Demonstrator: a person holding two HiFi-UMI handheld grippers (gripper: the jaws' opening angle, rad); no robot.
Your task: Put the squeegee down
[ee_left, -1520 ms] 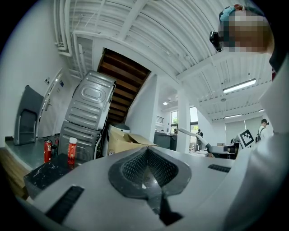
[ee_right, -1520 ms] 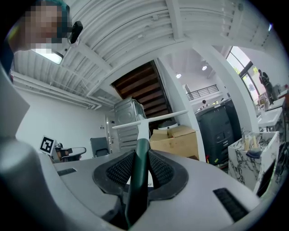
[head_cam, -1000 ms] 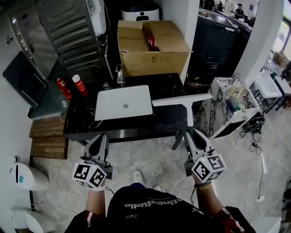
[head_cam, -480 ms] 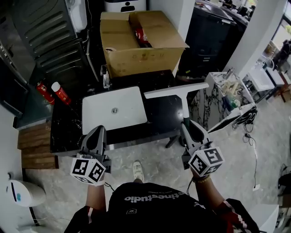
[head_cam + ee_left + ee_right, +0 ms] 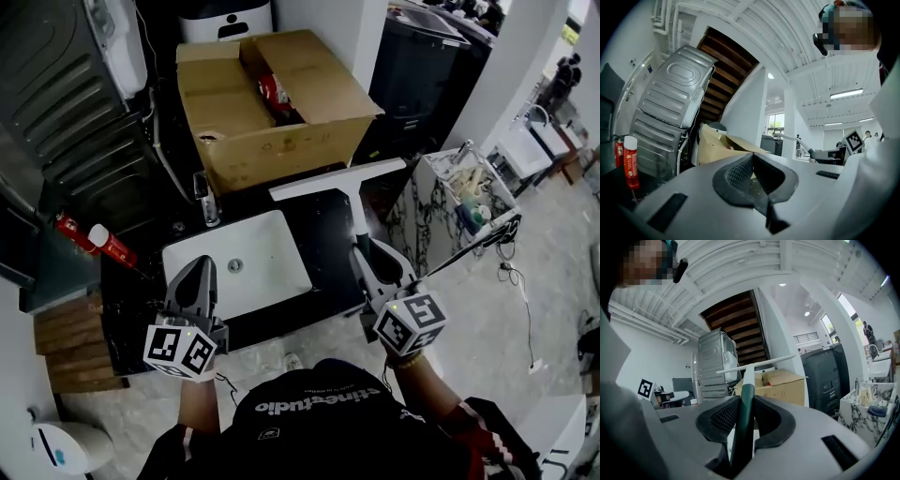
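Note:
The squeegee [image 5: 345, 184] has a long white blade and a white shaft ending in a dark green handle [image 5: 743, 423]. My right gripper [image 5: 364, 257] is shut on that handle and holds the squeegee level above the black countertop [image 5: 328, 246], its blade across the far end, near the cardboard box. In the right gripper view the blade [image 5: 757, 365] shows ahead of the jaws. My left gripper [image 5: 198, 278] hovers over the near edge of the white sink [image 5: 234, 264]. Its jaws are shut and hold nothing [image 5: 752, 172].
An open cardboard box [image 5: 272, 101] stands behind the counter. A chrome tap [image 5: 206, 200] rises behind the sink. Red spray cans [image 5: 94, 242] lie at the counter's left, by a grey machine [image 5: 70, 103]. A marble-patterned cart [image 5: 459, 202] stands to the right.
Both grippers have come forward over the counter; the squeegee's blade has travelled from over the sink's right side towards the cardboard box. The right grip on the handle is unchanged.

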